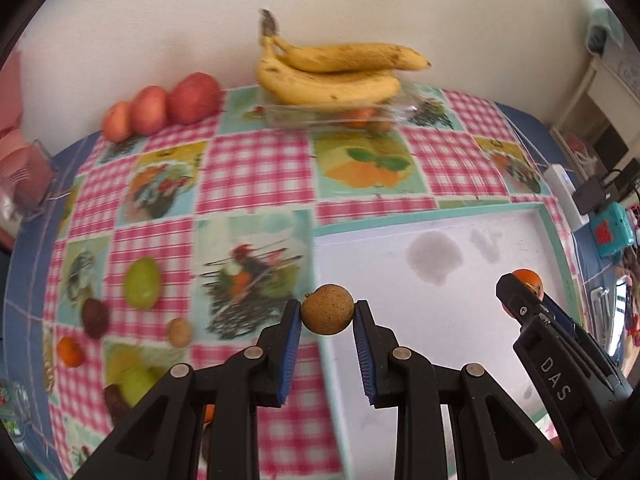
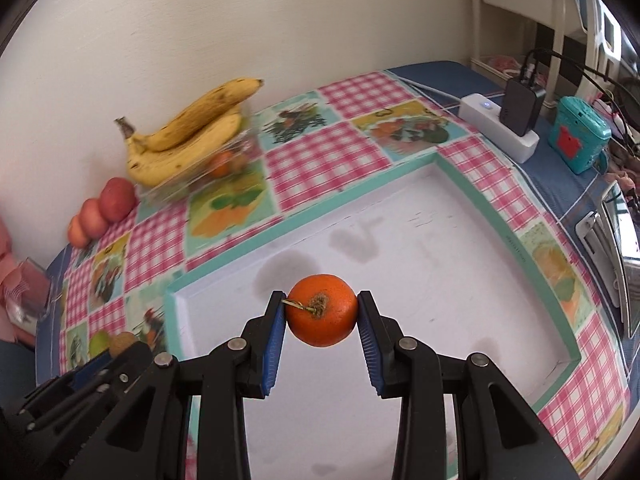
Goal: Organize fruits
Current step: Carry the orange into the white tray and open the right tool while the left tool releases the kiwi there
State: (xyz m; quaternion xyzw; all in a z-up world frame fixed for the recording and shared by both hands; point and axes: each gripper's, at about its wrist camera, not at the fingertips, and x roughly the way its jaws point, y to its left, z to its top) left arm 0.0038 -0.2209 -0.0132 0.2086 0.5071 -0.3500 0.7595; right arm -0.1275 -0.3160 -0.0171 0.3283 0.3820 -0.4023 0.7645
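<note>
Left gripper [image 1: 327, 314] pinches a small, light longan [image 1: 327, 309], right gripper [image 2: 322, 312] squeezes the soft tangerine [image 2: 322, 310] mid-body; go gentle.

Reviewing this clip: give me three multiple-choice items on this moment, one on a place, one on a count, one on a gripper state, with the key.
1. Where do the bananas lie?
A. on a clear container by the wall
B. in the white tray
C. beside the green fruit

2. How many red fruits stand in the row by the wall?
A. one
B. three
C. five

3. What does the right gripper hold?
A. nothing
B. a banana
C. a small orange fruit

Key: 1 A, they rest on the clear container at the table's far edge; 2 B, three side by side; 3 C, both pads press its sides over the white tray.
</note>
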